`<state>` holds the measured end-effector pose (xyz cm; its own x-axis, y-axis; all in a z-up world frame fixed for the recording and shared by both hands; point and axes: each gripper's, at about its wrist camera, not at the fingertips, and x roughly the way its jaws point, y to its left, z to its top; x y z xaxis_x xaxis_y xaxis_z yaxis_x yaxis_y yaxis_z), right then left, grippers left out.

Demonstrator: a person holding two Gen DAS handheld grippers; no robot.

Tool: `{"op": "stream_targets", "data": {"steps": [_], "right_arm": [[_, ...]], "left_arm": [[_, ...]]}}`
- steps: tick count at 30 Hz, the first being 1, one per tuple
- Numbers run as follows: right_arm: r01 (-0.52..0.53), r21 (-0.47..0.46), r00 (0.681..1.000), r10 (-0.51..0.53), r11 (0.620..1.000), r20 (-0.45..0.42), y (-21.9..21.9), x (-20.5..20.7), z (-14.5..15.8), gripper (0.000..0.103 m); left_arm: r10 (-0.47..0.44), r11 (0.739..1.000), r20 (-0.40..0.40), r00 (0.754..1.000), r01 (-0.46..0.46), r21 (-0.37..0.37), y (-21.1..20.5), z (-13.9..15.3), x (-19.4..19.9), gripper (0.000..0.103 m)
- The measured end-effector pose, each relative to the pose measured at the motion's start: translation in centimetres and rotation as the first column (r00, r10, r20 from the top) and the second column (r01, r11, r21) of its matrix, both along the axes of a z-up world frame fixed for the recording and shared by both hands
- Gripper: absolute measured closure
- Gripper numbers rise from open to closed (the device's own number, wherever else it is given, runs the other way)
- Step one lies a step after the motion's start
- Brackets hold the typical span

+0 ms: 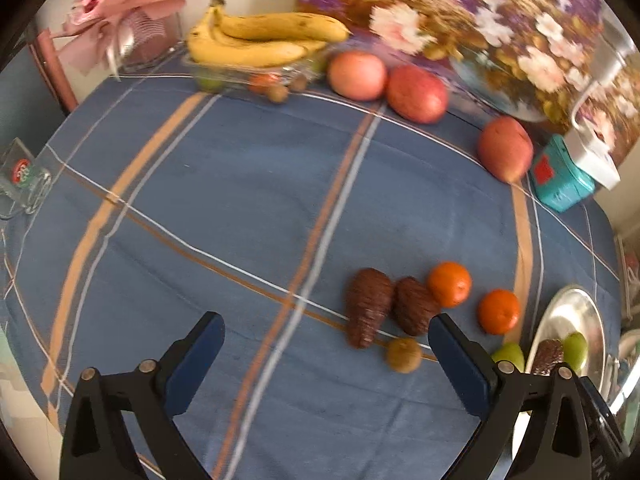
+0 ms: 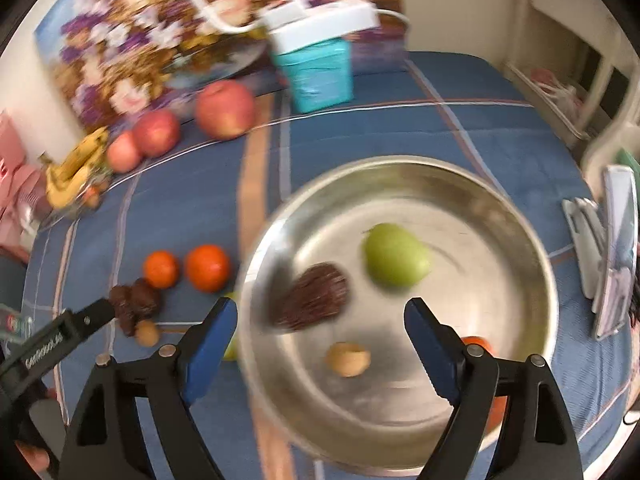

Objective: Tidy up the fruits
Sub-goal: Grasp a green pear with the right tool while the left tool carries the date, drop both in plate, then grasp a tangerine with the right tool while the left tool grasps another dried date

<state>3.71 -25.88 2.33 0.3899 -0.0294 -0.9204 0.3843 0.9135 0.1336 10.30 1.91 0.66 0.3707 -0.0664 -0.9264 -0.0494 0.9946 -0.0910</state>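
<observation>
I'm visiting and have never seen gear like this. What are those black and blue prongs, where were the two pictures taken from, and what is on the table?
The prongs are two-finger grippers that a person holds, one per hand, each with a camera looking along its fingers. One picture is from the left gripper, one from the right gripper. Both are open and hold nothing. On the blue tablecloth lie bananas, apples, two oranges and brown scaly fruits. The metal bowl holds a green fruit, a brown fruit and a small tan one.

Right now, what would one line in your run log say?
left gripper: open, empty | right gripper: open over metal bowl | bowl holds green pear, brown fruit, small tan fruit
</observation>
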Motion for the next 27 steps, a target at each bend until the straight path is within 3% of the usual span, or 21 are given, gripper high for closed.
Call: {"op": "stream_targets", "data": {"steps": [4,8,13,17,19,23,27], "right_arm": [[-0.080,0.040,0.996,0.078,0.996,0.030,3.1,1.1,0.3,0.017],[-0.143,0.058,0.988,0.140,0.988,0.058,5.6,2.5,0.4,0.017],[-0.172,0.027,0.983,0.170,0.985,0.063,7.0,4.1,0.4,0.017],[-0.175,0.021,0.983,0.174,0.984,0.058,7.2,4.9,-0.3,0.017],[-0.174,0.016,0.984,0.173,0.985,0.044,7.3,5.3,-0.8,0.018],[-0.176,0.004,0.984,0.176,0.984,0.030,7.4,6.2,-1.8,0.027],[-0.171,-0.015,0.985,0.171,0.985,0.014,7.4,6.9,-2.6,0.038]], "left_arm": [[0.050,0.999,0.016,0.999,-0.050,-0.001,1.8,0.4,0.4,0.000],[0.088,0.992,0.003,0.996,-0.088,-0.092,3.1,0.0,1.0,0.000],[0.067,0.989,-0.014,0.998,-0.069,-0.128,2.4,-1.0,1.6,0.003],[0.051,0.981,-0.032,0.998,-0.056,-0.184,1.6,-2.0,2.4,0.020],[0.045,0.979,-0.049,0.998,-0.054,-0.195,1.3,-2.5,2.6,0.022],[0.029,0.976,-0.075,0.997,-0.045,-0.212,0.8,-3.6,3.1,0.037],[0.015,0.967,-0.077,0.997,-0.034,-0.251,0.4,-3.9,3.4,0.043]]}}
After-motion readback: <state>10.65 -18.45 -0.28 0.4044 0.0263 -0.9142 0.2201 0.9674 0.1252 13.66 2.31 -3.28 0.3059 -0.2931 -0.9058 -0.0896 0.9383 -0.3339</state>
